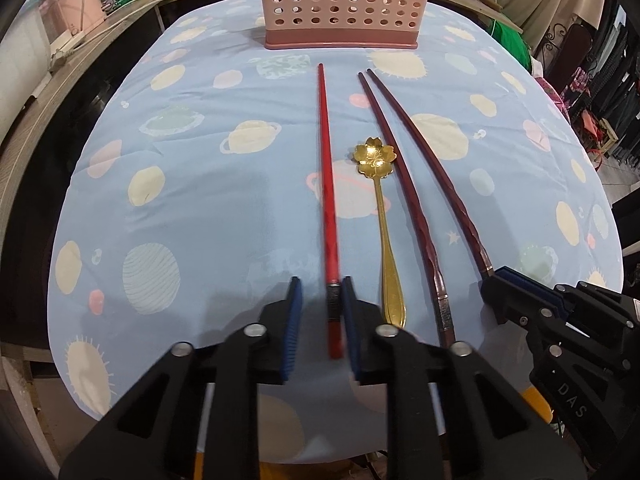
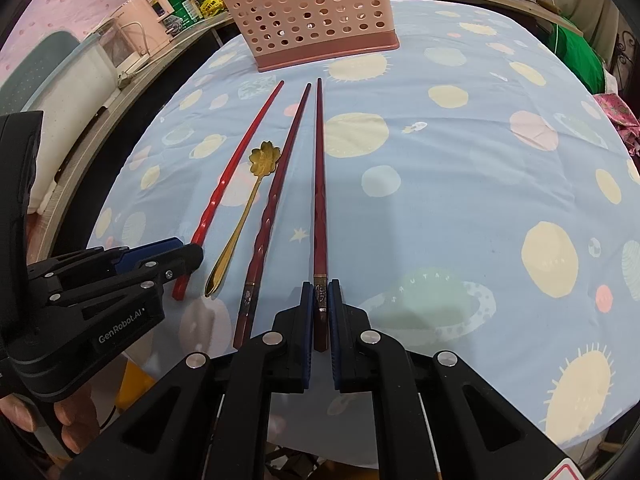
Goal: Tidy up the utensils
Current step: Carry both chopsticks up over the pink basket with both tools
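Observation:
A red chopstick (image 1: 326,168), a gold flower-bowl spoon (image 1: 380,216) and two dark maroon chopsticks (image 1: 404,184) (image 1: 440,172) lie side by side on the planet-print tablecloth. A pink perforated utensil basket (image 1: 342,4) stands at the far end. My left gripper (image 1: 322,292) is open around the near end of the red chopstick, which lies against the right pad. My right gripper (image 2: 320,296) is closed on the near end of the rightmost maroon chopstick (image 2: 319,184), which lies on the cloth. The left gripper also shows in the right wrist view (image 2: 176,256).
The tablecloth (image 1: 200,200) covers a table with its near edge just under the grippers. A side counter on the left holds a pink appliance (image 1: 76,4), packets and a tomato. Clothes and clutter stand to the right (image 1: 612,92).

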`<state>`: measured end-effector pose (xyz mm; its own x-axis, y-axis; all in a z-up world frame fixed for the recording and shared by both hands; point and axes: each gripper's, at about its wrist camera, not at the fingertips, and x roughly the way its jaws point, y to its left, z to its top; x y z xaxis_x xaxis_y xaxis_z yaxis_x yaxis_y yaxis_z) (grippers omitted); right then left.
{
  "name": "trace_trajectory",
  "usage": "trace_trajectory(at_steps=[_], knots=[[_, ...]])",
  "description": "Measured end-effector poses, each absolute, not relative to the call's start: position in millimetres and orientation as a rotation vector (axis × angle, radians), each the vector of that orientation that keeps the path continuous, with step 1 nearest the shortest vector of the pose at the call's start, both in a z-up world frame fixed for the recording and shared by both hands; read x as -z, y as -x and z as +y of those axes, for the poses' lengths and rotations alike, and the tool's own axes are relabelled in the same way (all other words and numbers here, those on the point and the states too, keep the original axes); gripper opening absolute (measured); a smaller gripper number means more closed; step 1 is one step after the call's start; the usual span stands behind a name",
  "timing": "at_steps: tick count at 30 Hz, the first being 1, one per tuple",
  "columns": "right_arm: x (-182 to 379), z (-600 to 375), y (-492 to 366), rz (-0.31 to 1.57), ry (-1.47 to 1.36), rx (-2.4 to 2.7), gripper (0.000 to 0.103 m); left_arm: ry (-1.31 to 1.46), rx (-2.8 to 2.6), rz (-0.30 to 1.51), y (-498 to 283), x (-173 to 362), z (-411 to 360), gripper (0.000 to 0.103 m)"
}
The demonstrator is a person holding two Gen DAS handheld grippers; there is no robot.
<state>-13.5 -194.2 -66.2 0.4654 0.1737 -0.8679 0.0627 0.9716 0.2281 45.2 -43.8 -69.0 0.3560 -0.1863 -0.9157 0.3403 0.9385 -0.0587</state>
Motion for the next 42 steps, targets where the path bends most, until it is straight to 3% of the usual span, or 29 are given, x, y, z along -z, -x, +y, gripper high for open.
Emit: trace_trajectory(at_steps=[13, 31, 42], knots=[[39, -207, 13, 1.017, -0.264, -0.051, 0.007, -0.085, 0.344, 1.122, -46, 44, -28, 0.007], [-81, -247, -22, 0.711, -0.283, -0.028, 0.007, 0.01, 0.343, 0.853, -88, -70, -21, 0.007], [-125, -262, -53, 0.597, -0.279, -0.023, 0.007, 0.036, 0.345, 0.743, -126, -120, -29, 0.007]])
